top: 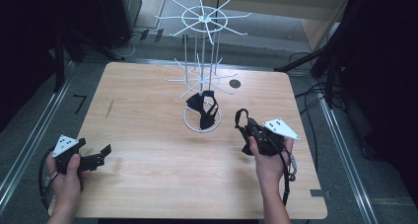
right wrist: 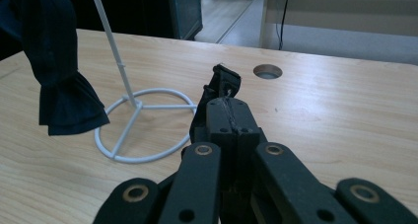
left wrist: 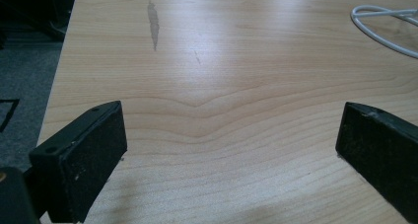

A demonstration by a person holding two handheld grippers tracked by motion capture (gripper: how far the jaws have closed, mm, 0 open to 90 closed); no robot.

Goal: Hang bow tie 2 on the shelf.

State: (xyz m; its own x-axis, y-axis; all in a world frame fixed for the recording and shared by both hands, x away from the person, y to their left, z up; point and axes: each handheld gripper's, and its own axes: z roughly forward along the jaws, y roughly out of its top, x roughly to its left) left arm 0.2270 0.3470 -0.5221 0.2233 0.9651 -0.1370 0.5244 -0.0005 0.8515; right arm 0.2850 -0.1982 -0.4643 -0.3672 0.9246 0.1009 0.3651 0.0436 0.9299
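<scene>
Jaws of the right gripper (right wrist: 227, 86) are pressed together on a thin black strap (top: 240, 116); in the right gripper view a dark strand is pinched along the seam between the two pads, and a small black clip-like piece sits at the tips. In the high view the strap is seen looping up and away from that gripper's front, clear of the table (top: 148, 184). The right hand (top: 268, 160) is wrapped around the gripper body near the table's right side.

Jaws of the left gripper (left wrist: 229, 150) are held wide apart, with bare wood grain seen between the pads and nothing touched by them. That gripper is held by the left hand (top: 66, 177) low over the near left corner, well apart from the strap.

Beyond the right gripper's tips, a white wire rack (top: 201, 76) stands on its ring base (right wrist: 148, 125) near the table's middle. A dark cloth piece (top: 203, 110) is hung from one of the rack's lower arms, above the ring. A round hole (top: 235, 84) in the tabletop lies just to the right of the rack.
</scene>
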